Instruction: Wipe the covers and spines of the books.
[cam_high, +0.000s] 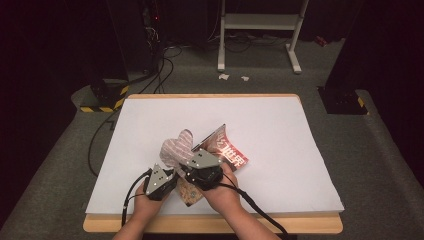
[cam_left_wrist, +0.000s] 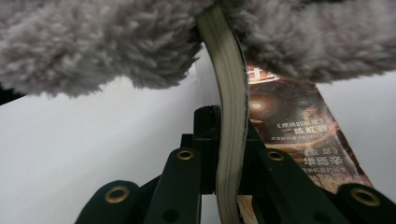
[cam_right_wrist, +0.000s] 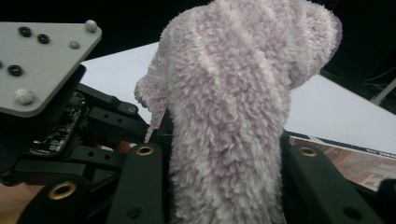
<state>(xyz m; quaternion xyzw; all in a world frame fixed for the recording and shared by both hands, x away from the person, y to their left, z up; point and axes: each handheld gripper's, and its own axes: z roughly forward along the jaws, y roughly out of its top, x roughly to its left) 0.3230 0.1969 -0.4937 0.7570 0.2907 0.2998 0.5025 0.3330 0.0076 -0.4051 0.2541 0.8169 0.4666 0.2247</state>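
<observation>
Fluffy sock btwn right jaws, seemingly gripped

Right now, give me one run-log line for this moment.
left tongs: shut on magazine edge | right tongs: shut on fuzzy sock | sock draped over magazine | table: white sheet

Left gripper jaws clamped on book page edge; fluffy fabric draped above; white table surface behind.
</observation>
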